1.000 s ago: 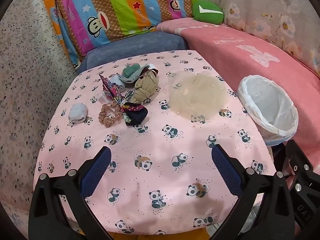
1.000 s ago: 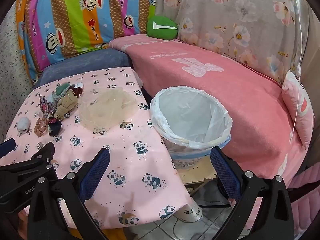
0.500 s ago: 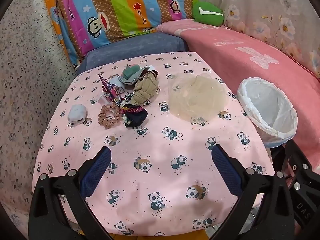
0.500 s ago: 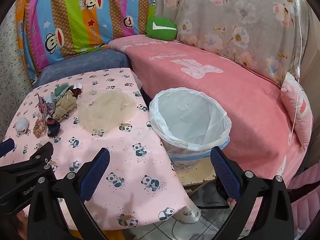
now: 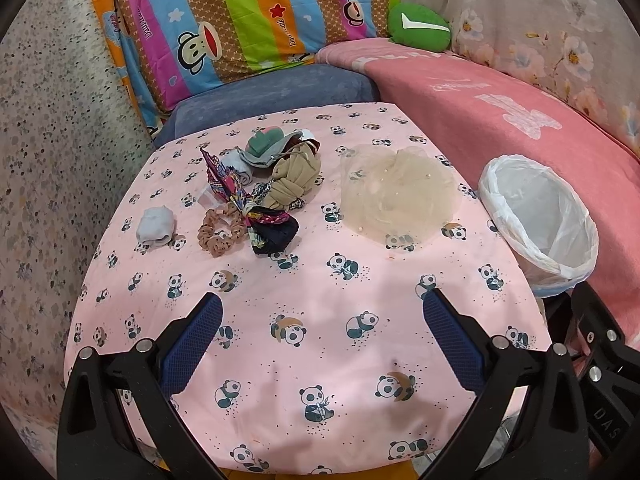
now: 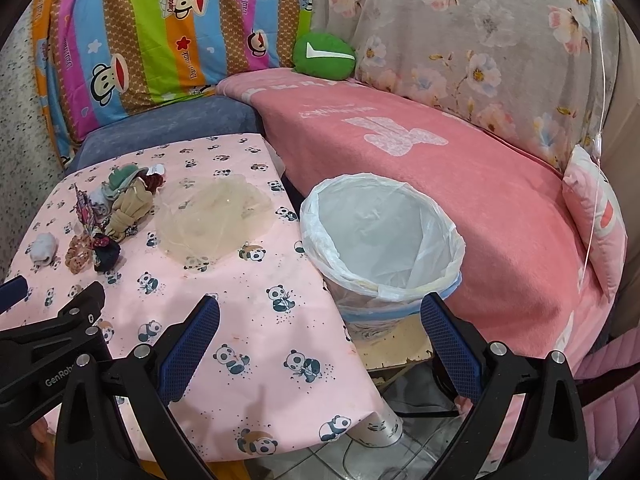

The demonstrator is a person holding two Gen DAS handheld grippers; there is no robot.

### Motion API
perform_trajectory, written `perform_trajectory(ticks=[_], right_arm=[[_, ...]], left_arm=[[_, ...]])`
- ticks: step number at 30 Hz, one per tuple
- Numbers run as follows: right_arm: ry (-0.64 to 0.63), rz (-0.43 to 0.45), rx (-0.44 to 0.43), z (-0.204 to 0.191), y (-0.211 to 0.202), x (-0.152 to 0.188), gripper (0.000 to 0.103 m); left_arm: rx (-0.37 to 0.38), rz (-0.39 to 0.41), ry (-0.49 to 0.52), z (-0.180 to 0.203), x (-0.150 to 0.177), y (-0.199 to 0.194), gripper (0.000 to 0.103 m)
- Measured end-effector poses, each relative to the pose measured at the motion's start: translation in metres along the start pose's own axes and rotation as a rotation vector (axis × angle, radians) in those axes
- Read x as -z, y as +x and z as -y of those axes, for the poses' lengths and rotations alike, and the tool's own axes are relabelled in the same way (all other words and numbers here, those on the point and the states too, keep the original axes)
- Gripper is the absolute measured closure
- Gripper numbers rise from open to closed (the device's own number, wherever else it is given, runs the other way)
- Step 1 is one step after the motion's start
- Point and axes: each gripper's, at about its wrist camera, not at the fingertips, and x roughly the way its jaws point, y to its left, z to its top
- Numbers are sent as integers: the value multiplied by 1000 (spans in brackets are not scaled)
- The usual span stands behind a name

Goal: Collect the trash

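A heap of cloth scraps and hair ties (image 5: 260, 192) (image 6: 116, 216) lies at the far left of the panda-print table (image 5: 320, 340) (image 6: 248, 320). A small grey bundle (image 5: 155, 225) (image 6: 43, 247) sits apart, left of the heap. A sheer beige net (image 5: 400, 196) (image 6: 216, 220) is spread on the table's right half. The bin with a white liner (image 5: 540, 220) (image 6: 380, 240) stands just off the table's right edge. My left gripper (image 5: 320, 338) hovers open over the near table. Also open, my right gripper (image 6: 320, 338) hangs by the table's right edge, near the bin.
A pink blanket (image 6: 440, 168) covers the sofa behind the bin, with a striped monkey-print cushion (image 5: 248, 20), a green pillow (image 6: 324, 56) and a blue seat cushion (image 5: 272, 96) at the back. A low wooden stand (image 6: 396, 344) and tiled floor lie under the bin.
Both grippers have drawn back slightly from the table, so the scene sits a little farther away. Nothing on the table has moved.
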Motion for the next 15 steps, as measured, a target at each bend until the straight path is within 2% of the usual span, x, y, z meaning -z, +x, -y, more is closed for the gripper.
perform_trajectory(ticks=[15], right_arm=[[-1, -5, 4, 0, 3, 4, 7]], left_arm=[[4, -5, 2, -5, 3, 4, 7]])
